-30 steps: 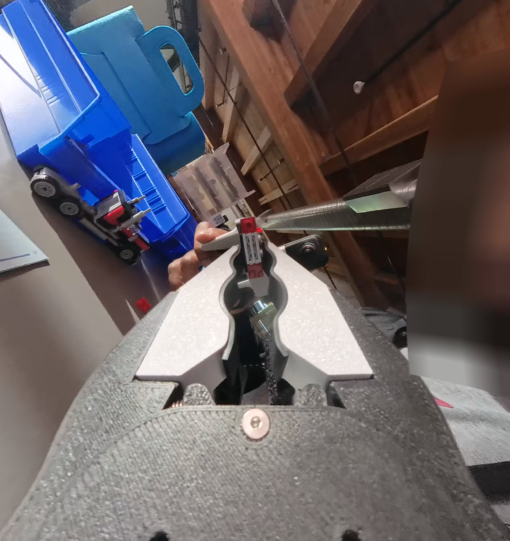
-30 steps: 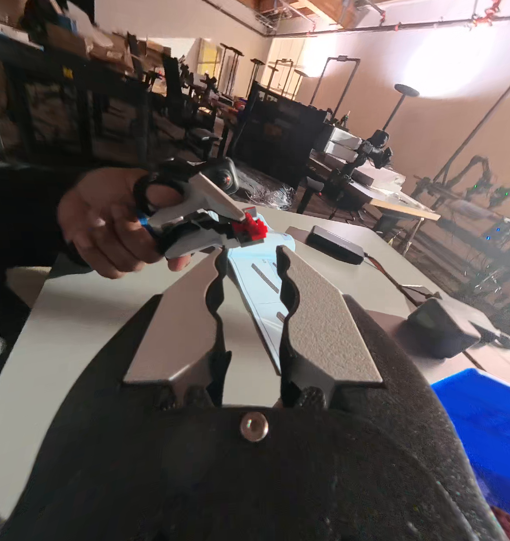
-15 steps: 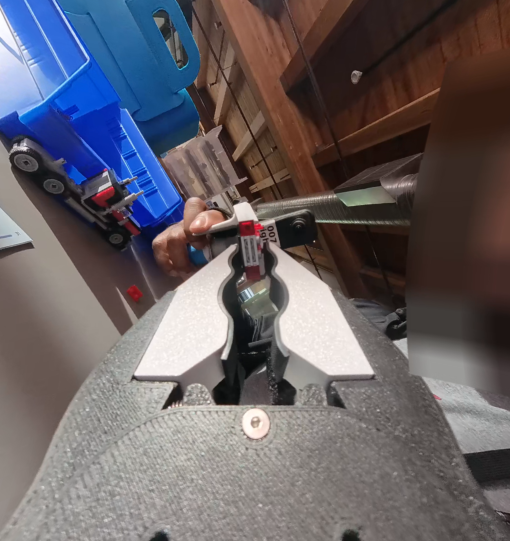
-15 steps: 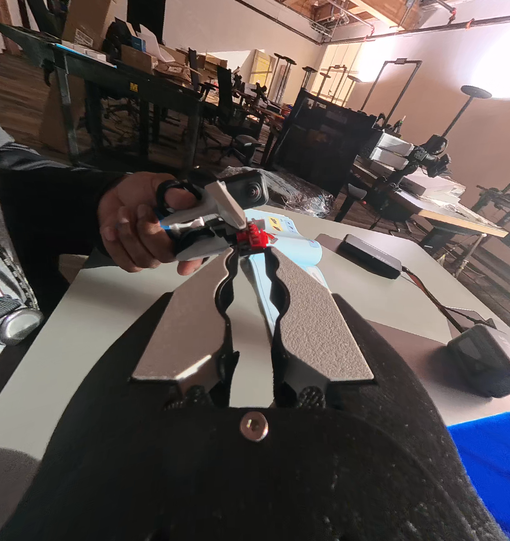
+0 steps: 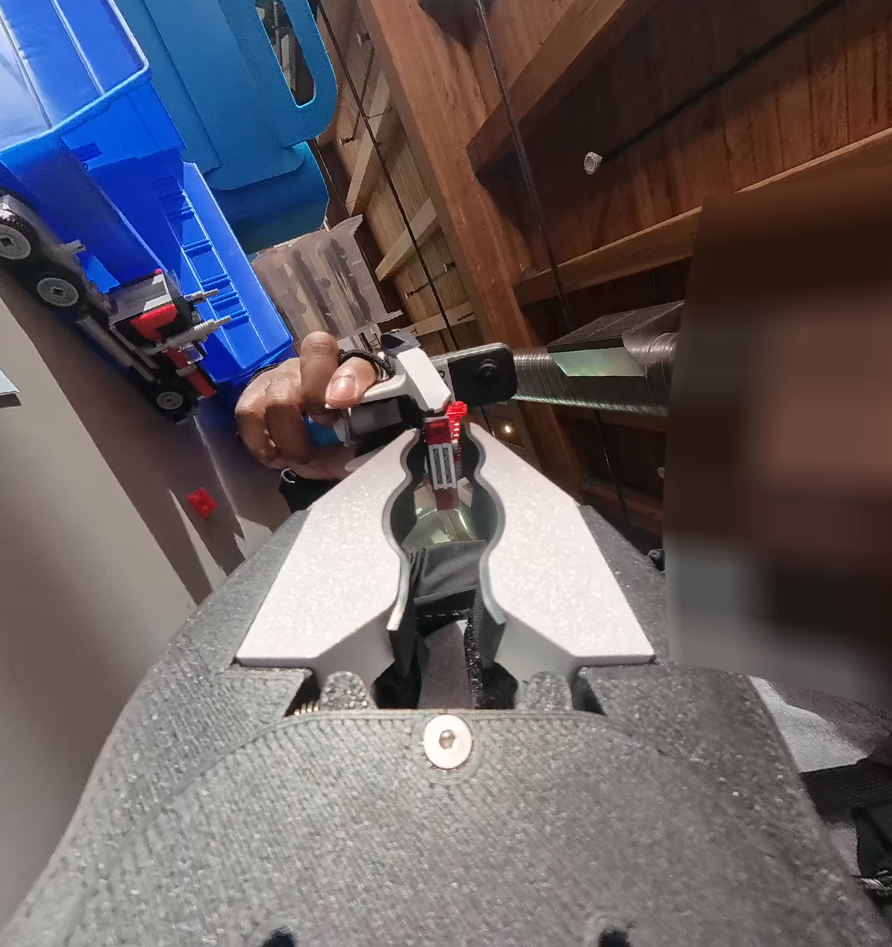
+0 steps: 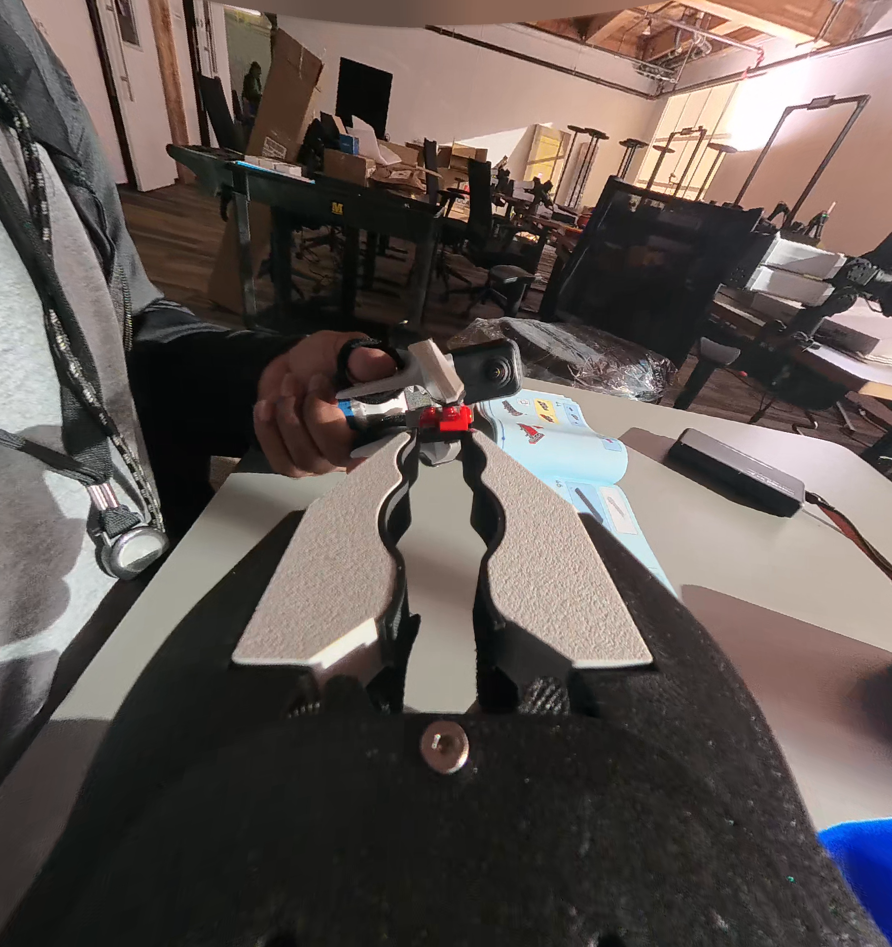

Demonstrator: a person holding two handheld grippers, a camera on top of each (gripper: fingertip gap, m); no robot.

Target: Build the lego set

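Red-and-grey subassembly [image 5: 442, 461] is pinched at the left gripper [image 5: 441, 446] tips, right gripper [image 6: 439, 435] facing it with fingers spread around its red brick [image 6: 446, 421] at 12 o'clock, likely mid-join; next needs aligned closing, then a press.

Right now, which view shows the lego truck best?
Left wrist view: the lego truck lies along the blue bin, wheels and red parts visible, one end cropped at the frame edge. Right wrist view doesn't show it at all.
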